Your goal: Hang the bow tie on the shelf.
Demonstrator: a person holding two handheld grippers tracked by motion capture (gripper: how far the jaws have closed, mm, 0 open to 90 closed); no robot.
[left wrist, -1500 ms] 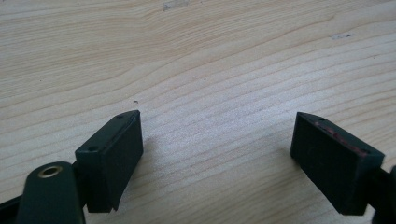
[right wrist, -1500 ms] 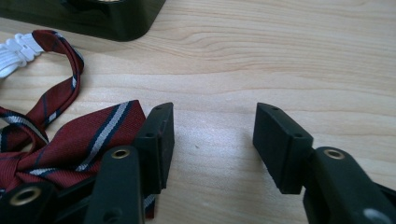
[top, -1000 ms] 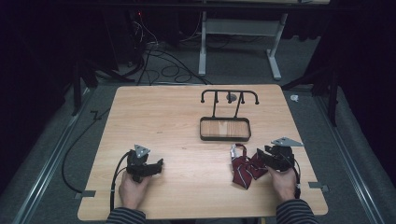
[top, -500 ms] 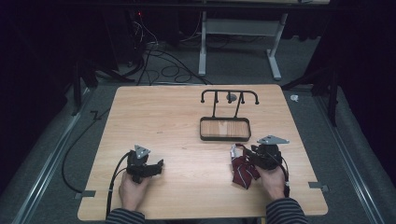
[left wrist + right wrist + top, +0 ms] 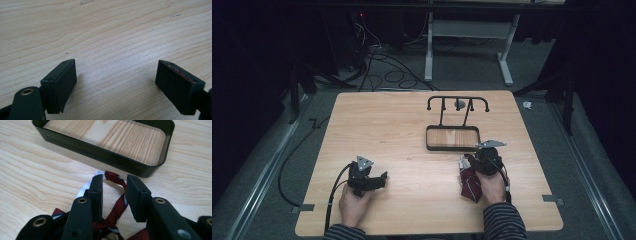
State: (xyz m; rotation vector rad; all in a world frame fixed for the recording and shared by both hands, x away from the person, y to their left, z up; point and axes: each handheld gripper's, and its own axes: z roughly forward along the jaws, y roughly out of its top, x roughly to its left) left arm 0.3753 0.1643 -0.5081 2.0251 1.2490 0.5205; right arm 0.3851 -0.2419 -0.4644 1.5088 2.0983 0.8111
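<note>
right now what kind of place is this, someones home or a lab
Probably a lab or recording room, not a home: a bare light wooden table in a dark room, loose black cables across the grey floor, and a white metal desk frame behind.

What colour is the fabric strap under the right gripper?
Dark red with navy and white stripes; the strap shows best in the right gripper view.
</note>
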